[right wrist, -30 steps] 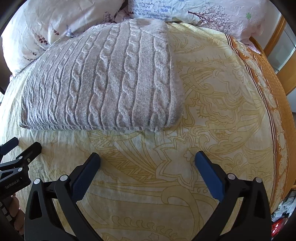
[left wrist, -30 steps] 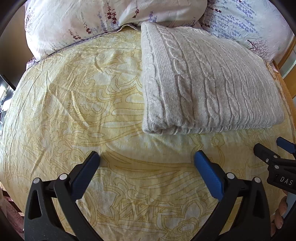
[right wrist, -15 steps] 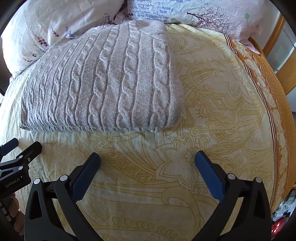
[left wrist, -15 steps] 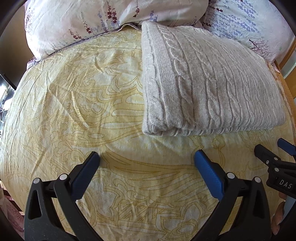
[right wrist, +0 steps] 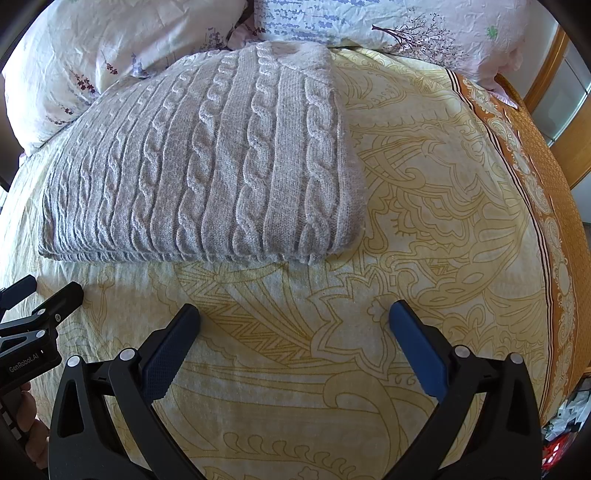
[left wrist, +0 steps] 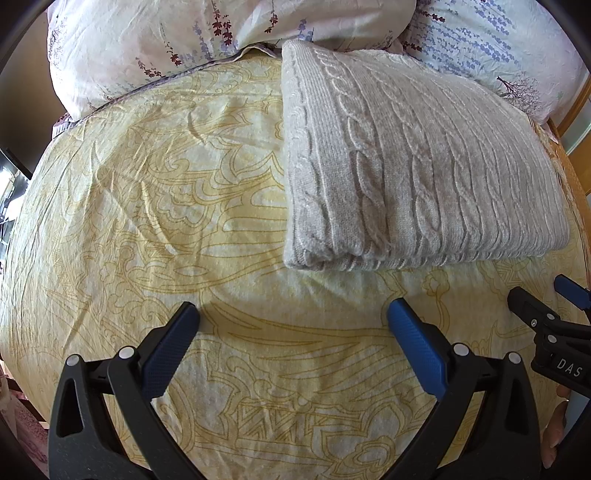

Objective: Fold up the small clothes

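Note:
A grey cable-knit sweater [left wrist: 413,166] lies folded in a neat rectangle on the yellow patterned bedsheet [left wrist: 166,206]; it also shows in the right wrist view [right wrist: 207,166]. My left gripper [left wrist: 291,325] is open and empty, hovering over the sheet just short of the sweater's near left corner. My right gripper [right wrist: 293,325] is open and empty, just short of the sweater's near right corner. Each gripper shows at the edge of the other's view: the right one [left wrist: 543,306] and the left one [right wrist: 40,299].
Floral pillows [left wrist: 192,40] lie behind the sweater at the head of the bed [right wrist: 388,26]. An orange patterned border [right wrist: 546,177] runs along the bed's right side, with a wooden frame [right wrist: 546,66] beyond it. Bare sheet lies left of the sweater.
Both grippers have drifted very slightly; the sweater sits a touch higher in the views. Nothing was taken hold of or let go.

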The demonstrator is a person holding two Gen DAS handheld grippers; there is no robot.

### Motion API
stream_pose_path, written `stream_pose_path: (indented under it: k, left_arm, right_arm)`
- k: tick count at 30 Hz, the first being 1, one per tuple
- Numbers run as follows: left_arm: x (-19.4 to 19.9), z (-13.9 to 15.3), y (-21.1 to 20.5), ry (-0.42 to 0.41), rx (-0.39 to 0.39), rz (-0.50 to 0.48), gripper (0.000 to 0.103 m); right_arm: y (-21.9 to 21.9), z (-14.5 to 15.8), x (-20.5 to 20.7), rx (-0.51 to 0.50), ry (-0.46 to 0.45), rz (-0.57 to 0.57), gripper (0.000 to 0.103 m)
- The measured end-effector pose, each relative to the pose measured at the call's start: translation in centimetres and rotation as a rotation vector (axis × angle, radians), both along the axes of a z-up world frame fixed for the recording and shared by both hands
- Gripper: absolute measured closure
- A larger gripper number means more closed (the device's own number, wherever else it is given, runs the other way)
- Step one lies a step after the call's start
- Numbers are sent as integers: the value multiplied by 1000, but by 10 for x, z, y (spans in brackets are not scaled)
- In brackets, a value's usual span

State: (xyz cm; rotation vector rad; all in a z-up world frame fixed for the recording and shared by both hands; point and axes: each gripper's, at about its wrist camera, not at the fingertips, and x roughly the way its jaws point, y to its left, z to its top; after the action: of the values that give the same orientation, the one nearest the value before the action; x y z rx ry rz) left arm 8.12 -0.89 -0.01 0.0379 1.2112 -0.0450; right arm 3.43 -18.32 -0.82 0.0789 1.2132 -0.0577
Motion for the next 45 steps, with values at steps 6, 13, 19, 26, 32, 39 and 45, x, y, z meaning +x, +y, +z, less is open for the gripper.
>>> stream_pose_path:
  k: [6, 13, 19, 26, 32, 39, 45]
  left_arm:
    - [0, 0, 0, 0, 0, 0, 2]
    - [1, 0, 0, 0, 0, -1, 2]
    - [1, 0, 0, 3, 1, 0, 2]
    - [8, 0, 0, 22, 0, -2, 2]
    - [10, 0, 0, 24, 0, -3, 2]
    - [11, 0, 1, 28, -1, -3, 2]
    - [13, 0, 2, 34, -1, -3, 2]
  right_arm:
    - [0, 0, 0, 1, 2, -1, 1]
    - [0, 0, 0, 0, 1, 1, 1]
    - [-1, 0, 1, 1, 2, 3, 1]
    - [0, 0, 1, 1, 2, 2, 1]
    - [-1, 0, 1, 1, 3, 0, 1]
    - [-1, 0, 2, 1, 1, 0, 1]
    - [-1, -1, 2, 1, 1, 0, 1]
